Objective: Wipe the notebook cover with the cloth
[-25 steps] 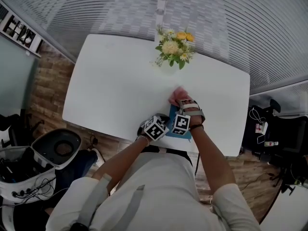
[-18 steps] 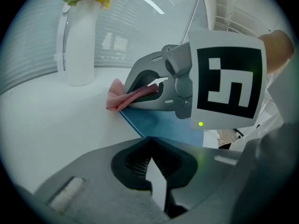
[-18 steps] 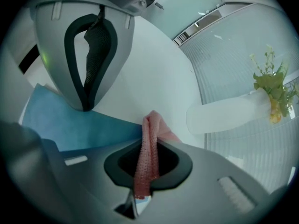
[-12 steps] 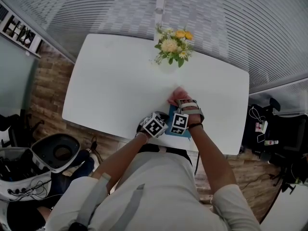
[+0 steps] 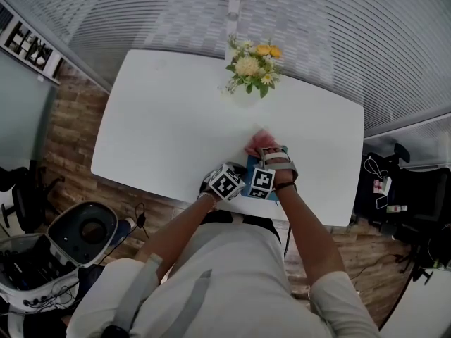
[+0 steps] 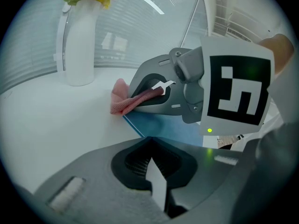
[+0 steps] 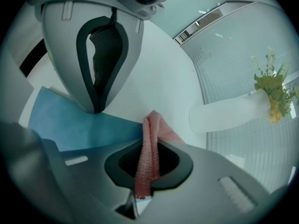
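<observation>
The pink cloth (image 7: 148,143) is clamped in the right gripper's (image 7: 145,171) jaws. Its long axis runs along them, and its free end is pointed toward the vase (image 7: 229,111), past the far edge of the blue notebook (image 7: 70,129). The notebook is laid flat near the table's (image 5: 162,118) front edge. The left gripper (image 6: 152,164), closed on nothing, is held at the notebook's edge.

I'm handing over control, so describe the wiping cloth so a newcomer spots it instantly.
On the white rectangular table, look at the near edge, where the flat blue notebook lies. The pink knitted cloth is pinched in the right claw at the notebook's far edge; it is the only pink, soft thing there.
</observation>
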Demonstrator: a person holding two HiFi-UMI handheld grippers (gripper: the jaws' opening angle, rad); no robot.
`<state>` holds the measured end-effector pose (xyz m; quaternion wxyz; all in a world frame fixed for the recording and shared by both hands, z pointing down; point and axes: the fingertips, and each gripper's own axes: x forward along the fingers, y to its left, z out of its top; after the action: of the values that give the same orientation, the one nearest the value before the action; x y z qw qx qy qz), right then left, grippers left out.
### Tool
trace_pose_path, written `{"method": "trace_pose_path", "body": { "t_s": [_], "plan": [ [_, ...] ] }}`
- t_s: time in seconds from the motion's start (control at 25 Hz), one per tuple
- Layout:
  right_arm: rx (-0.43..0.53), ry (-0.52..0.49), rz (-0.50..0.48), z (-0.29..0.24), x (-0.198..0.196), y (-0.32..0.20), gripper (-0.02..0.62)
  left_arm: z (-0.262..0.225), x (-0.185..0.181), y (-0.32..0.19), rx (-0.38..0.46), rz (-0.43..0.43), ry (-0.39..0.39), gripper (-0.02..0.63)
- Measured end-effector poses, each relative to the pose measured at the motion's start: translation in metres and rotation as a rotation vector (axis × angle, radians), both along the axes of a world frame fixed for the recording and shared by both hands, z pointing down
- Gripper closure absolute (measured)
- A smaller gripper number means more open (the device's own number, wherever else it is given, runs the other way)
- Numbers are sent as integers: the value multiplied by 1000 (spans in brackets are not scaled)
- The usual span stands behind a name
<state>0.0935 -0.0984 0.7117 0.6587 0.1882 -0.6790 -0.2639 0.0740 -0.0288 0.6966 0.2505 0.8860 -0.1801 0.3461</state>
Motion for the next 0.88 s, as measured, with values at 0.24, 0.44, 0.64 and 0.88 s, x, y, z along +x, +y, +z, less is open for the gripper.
{"method": "trace_pose_path", "body": {
  "t_s": [0.24,0.44,0.64,0.88],
  "plan": [
    [-5,-5,0,0,0,6,589,-4,-2,-1,1,2,5,612],
    [-3,0,-3,0,0,10,589,-7,-3,-2,-2,-3,9,612],
    [-2,-2,-3,0,0,14,589,-6,-3,-3,-15,-9,14,612],
    [1,6,-11,0,0,18,589,-8,-2,-1,-32,-11,26,612]
  ]
}}
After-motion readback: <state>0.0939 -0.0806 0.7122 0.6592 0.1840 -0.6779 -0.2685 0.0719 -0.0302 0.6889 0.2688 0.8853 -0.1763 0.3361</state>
